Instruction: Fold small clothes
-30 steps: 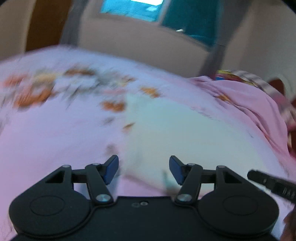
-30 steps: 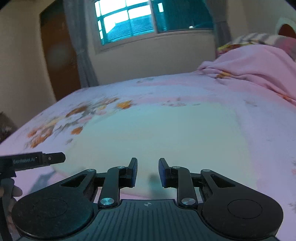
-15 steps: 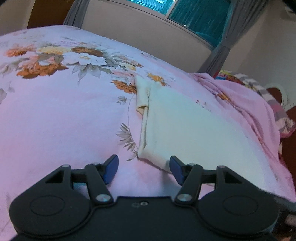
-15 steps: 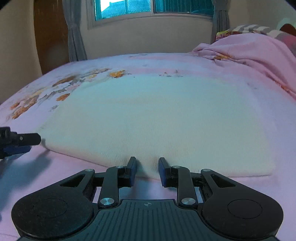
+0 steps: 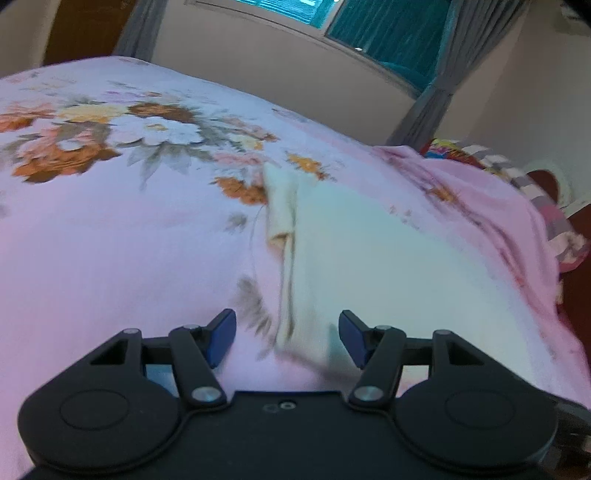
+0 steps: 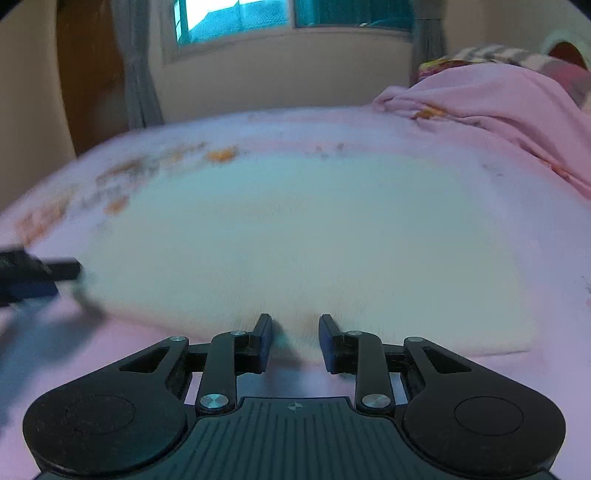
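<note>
A cream-white garment (image 6: 295,243) lies flat on the pink floral bedsheet (image 5: 110,251). In the left wrist view its near left corner (image 5: 306,332) sits between my left gripper's open blue-padded fingers, with a folded strip along its left edge. My left gripper (image 5: 287,338) is open, low over that corner. My right gripper (image 6: 295,338) is open with a narrower gap, its fingertips at the garment's near edge. The left gripper's tip (image 6: 40,273) shows at the garment's left corner in the right wrist view.
A bunched pink blanket (image 6: 498,107) and striped pillows (image 5: 524,177) lie on the right side of the bed. A wall with a window (image 6: 295,14) and grey curtains (image 6: 136,74) stands behind. A brown door (image 6: 88,85) is at the far left.
Both grippers have moved forward onto the garment's near edge. The left gripper now straddles the near left corner. The right fingertips now reach the cloth's edge.
</note>
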{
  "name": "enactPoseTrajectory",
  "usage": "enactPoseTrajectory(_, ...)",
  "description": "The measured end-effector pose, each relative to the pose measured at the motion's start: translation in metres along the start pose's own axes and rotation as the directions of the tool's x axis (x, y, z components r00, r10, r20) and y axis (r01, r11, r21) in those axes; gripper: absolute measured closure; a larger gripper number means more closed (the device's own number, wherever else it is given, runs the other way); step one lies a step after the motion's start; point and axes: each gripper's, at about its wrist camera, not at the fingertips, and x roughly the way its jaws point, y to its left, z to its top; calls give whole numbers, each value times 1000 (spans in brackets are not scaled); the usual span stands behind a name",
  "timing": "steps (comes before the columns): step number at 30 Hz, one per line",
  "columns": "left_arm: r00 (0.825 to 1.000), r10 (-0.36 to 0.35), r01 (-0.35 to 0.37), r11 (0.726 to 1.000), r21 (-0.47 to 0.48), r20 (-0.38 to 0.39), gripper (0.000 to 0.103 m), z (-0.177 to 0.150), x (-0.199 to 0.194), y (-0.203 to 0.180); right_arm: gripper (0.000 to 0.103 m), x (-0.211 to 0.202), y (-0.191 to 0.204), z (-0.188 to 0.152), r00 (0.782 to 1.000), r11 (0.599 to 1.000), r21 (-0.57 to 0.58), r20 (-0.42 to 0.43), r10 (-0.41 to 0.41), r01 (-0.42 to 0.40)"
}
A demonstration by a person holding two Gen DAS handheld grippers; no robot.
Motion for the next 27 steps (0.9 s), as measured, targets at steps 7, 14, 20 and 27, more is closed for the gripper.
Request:
enactPoseTrajectory(7, 952, -303, 285, 930, -233, -45, 43, 37, 61, 51, 50, -41, -35, 8, 980, 995, 98, 199, -11, -9)
enactPoseTrajectory(14, 892, -439, 407, 884, -228, -107, 45, 67, 117, 59, 50, -63, -85, 13, 958, 989, 149, 282, -61, 19)
enactPoseTrajectory(20, 893, -423, 402, 903, -148, -152, 60, 73, 133, 46, 37, -51, -169, 26, 933, 947, 232, 231, -276, 223)
enactPoseTrajectory(27, 912, -379, 367, 925, -100, -154, 77, 73, 137, 48, 37, -39, -254, 21, 904, 865, 356, 106, -415, 355)
